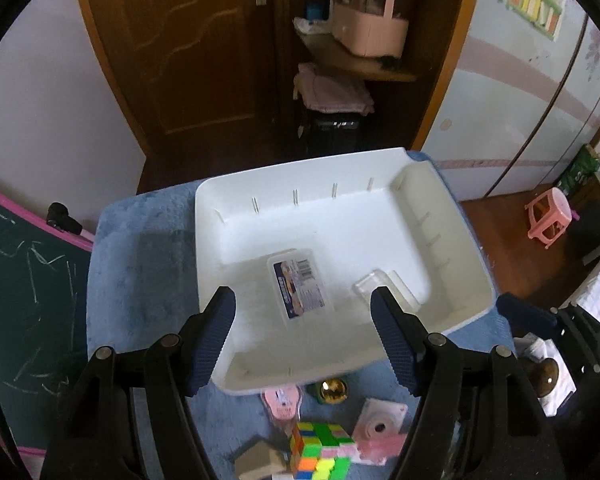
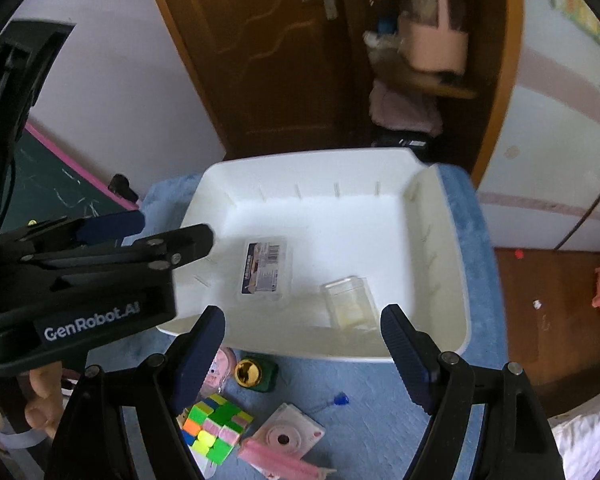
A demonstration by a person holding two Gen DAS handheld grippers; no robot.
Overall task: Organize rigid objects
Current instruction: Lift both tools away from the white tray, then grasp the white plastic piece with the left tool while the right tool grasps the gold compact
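Note:
A white plastic bin (image 1: 440, 216) (image 2: 448, 240) lies on a blue fuzzy mat. Inside it rest a clear box with a blue label (image 1: 300, 284) (image 2: 265, 268) and a small clear container (image 1: 384, 286) (image 2: 348, 300). On the mat in front of the bin lie a multicolour cube puzzle (image 1: 320, 452) (image 2: 214, 426), a pink toy camera (image 1: 380, 428) (image 2: 288, 436), a green bottle with a gold cap (image 1: 333, 391) (image 2: 256, 372) and a pink comb (image 2: 276, 458). My left gripper (image 1: 304, 344) hangs above the bin's near edge, open and empty. My right gripper (image 2: 302, 356) is open and empty too.
A brown box (image 1: 258, 460) lies by the cube. A chalkboard (image 1: 24, 280) leans at the left. Behind the mat stand a wooden door (image 1: 188, 40) and a shelf with a pink basket (image 1: 370, 28). A pink stool (image 1: 548, 218) sits on the floor at the right.

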